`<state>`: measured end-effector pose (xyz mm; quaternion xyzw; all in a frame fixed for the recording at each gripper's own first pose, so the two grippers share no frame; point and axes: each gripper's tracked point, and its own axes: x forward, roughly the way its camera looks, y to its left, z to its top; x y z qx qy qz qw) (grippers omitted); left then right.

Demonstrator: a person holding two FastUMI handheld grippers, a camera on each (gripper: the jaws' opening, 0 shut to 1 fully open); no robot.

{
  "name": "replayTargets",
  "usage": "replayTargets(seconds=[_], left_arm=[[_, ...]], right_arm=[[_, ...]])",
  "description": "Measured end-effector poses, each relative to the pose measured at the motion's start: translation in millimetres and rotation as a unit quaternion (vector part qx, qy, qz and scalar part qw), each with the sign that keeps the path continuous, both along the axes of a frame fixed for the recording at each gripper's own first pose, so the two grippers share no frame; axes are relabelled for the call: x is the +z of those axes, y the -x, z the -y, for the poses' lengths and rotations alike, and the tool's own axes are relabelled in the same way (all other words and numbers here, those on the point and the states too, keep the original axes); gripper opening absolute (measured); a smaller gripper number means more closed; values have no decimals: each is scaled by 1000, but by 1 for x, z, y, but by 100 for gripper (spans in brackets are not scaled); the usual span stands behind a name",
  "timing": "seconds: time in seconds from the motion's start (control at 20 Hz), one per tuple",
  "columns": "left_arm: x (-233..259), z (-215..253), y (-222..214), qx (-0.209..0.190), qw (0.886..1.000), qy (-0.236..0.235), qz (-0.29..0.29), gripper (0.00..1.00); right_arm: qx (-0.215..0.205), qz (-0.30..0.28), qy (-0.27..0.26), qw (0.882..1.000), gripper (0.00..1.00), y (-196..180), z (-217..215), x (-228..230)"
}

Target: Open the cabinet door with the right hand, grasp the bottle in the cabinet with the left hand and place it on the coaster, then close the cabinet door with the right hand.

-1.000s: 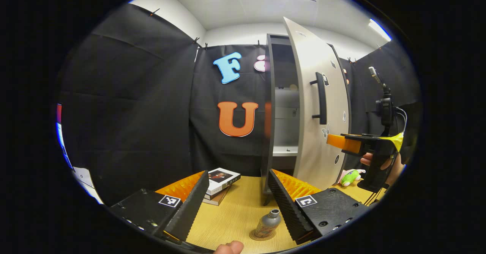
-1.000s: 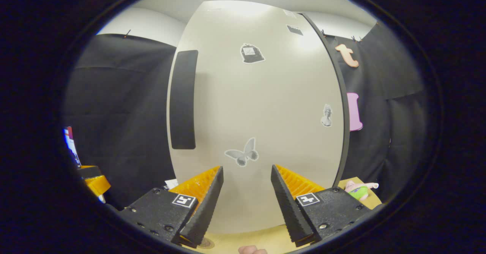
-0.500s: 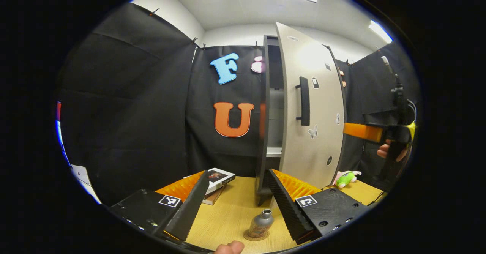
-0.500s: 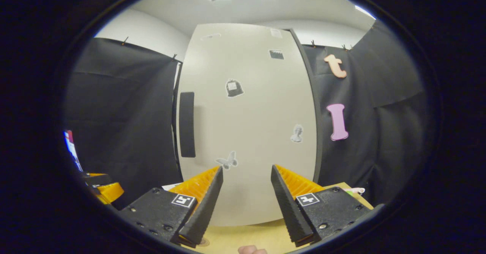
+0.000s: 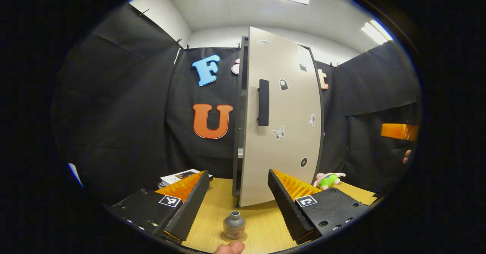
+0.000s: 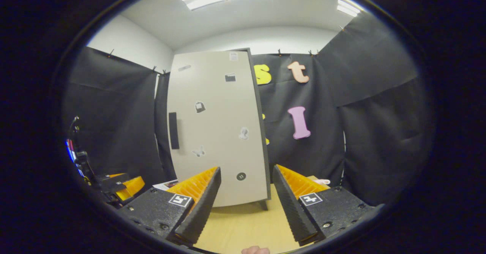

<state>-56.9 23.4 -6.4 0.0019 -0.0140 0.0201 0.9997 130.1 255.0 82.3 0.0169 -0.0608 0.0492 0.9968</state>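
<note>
A small grey bottle [image 5: 234, 225] stands upright on a round coaster [image 5: 224, 238] on the wooden table [image 5: 262, 223], just below my open left gripper [image 5: 237, 197], which holds nothing. Behind it the tall cabinet's pale door [image 5: 279, 121] with its black handle [image 5: 263, 102] is almost shut, a thin dark gap left along its left edge. In the right gripper view the door [image 6: 216, 128] stands well back from my open, empty right gripper [image 6: 245, 193]. An orange finger of the right gripper [image 5: 398, 131] pokes in at the far right of the left gripper view.
A stack of books [image 5: 178, 177] lies left of the cabinet. A green and pink plush toy [image 5: 328, 180] sits on the table to its right. The left gripper [image 6: 121, 185] appears at the lower left of the right gripper view.
The cabinet door has swung from well open to nearly shut. My right gripper has drawn back from the door. The bottle stays on the coaster as my left gripper shifts a little.
</note>
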Motion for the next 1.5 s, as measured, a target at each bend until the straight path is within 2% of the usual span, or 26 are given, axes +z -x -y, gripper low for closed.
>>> replayTargets(seconds=[0.1,0.3,0.5,0.6,0.9,1.05,1.5], left_arm=[[2,9,2,-9,1000,-6,6,94],[1,20,4,-17,1000,-3,6,94],[-2,20,9,-13,1000,-8,2,94],[-3,17,12,-6,1000,-8,1,94],[-5,13,14,5,1000,-5,-4,94],[-3,10,13,10,1000,-5,-2,94],[-3,15,12,4,1000,-6,-1,94]], right_arm=[[-40,-4,6,999,89,8,24,-15],[-64,-15,4,998,90,12,38,-18],[-56,9,0,998,91,11,33,-6],[-47,8,0,999,89,9,28,-7],[-33,-6,-13,999,91,0,25,-13],[-37,-8,-9,999,91,0,26,-15],[-33,-5,-8,999,91,-4,15,-8]])
